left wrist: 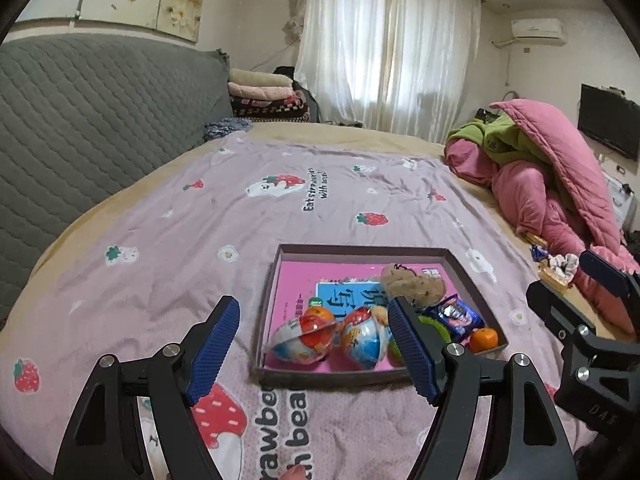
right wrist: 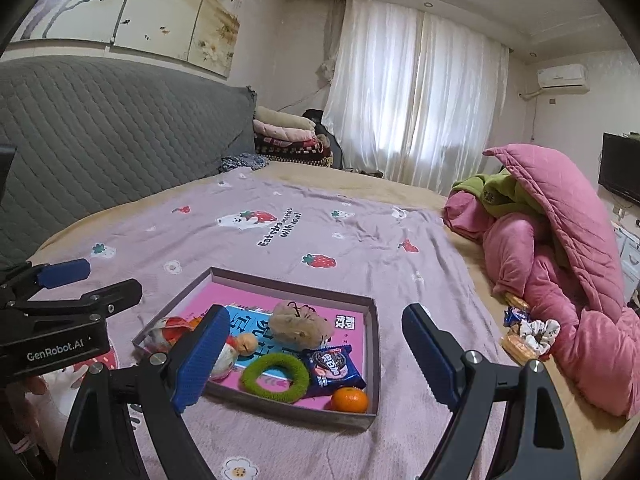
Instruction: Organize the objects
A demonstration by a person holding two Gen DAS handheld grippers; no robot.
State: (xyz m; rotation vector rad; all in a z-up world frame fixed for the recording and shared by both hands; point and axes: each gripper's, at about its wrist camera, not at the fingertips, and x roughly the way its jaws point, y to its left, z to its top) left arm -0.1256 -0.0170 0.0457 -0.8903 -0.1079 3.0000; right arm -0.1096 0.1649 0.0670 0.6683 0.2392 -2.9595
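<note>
A shallow grey box (left wrist: 468,280) (right wrist: 280,280) lies on the bed with a pink book inside. In it are two egg-shaped toys (left wrist: 304,340), a brown plush (right wrist: 300,326), a green ring (right wrist: 276,376), a blue cookie packet (right wrist: 332,368) and an orange (right wrist: 349,399). My left gripper (left wrist: 314,350) is open and empty just before the box's near edge. My right gripper (right wrist: 316,360) is open and empty above the box's near right side. Loose snacks and a scrunchie (right wrist: 524,332) lie at the right by the quilt.
A lilac strawberry blanket (left wrist: 280,200) covers the bed. A grey padded headboard (left wrist: 100,112) stands at the left. A heap of pink and green quilts (right wrist: 560,264) lies at the right. Folded blankets (right wrist: 288,136) are stacked at the back.
</note>
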